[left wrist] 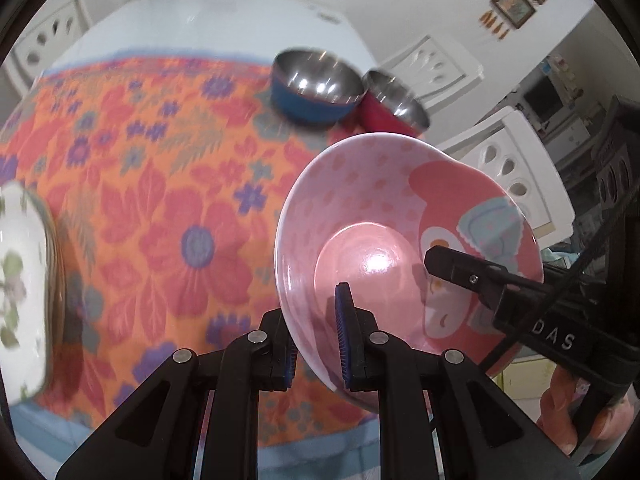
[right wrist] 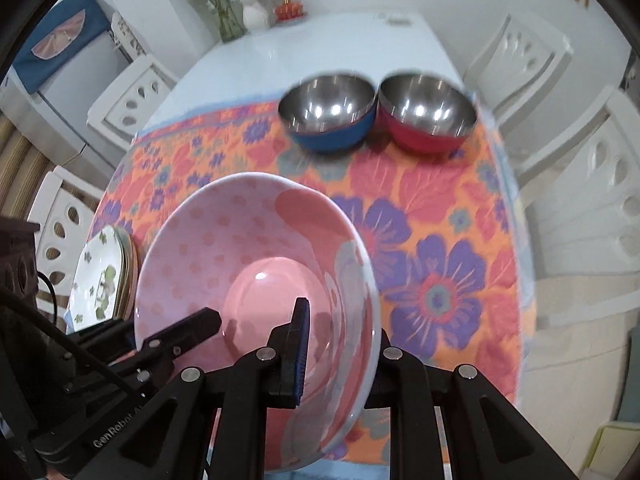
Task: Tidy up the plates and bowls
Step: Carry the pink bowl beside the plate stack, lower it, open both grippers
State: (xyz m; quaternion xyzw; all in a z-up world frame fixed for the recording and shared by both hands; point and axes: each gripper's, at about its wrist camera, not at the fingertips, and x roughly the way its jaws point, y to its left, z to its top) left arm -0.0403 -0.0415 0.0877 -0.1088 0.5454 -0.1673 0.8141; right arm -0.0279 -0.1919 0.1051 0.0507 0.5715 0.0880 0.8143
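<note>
A pink cartoon-print bowl (left wrist: 384,216) is held in the air above the floral cloth by both grippers. My left gripper (left wrist: 316,344) is shut on its left rim, one pad inside, one outside. My right gripper (right wrist: 340,348) is shut on its right rim; the same bowl shows in the right wrist view (right wrist: 240,264). The right gripper's finger (left wrist: 472,276) reaches over the bowl's far side. A blue steel bowl (right wrist: 328,120) and a red steel bowl (right wrist: 426,118) stand side by side at the cloth's far edge. A stack of floral plates (right wrist: 102,280) lies at the left.
The table (right wrist: 312,48) carries an orange floral cloth (right wrist: 440,240). White chairs (right wrist: 600,184) stand round the table. A vase (right wrist: 256,16) and glass of stems stand at the far end.
</note>
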